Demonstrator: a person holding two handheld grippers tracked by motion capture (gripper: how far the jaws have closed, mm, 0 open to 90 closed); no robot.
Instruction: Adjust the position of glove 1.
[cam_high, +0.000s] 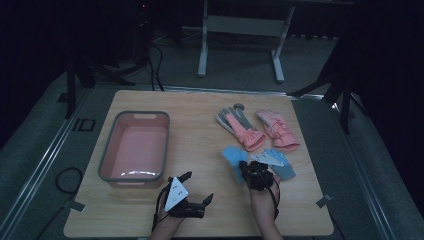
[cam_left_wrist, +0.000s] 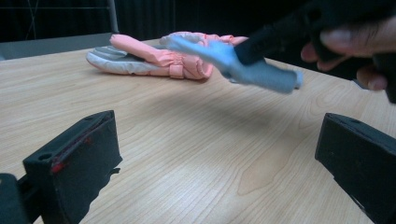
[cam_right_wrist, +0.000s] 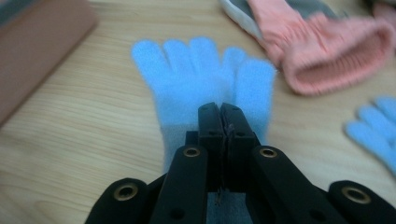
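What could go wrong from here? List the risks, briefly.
1. The right gripper pinches the blue glove only at its cuff, so the fingers dangle; it may slip out or drag on the table.
2. The pink bin lies across the table, and the left gripper sits open in between; the hanging glove could snag on it.
3. The second blue glove lies close by and could get swept along.

A fuzzy light-blue glove (cam_right_wrist: 201, 88) hangs clear of the table, fingers spread, cuff pinched.
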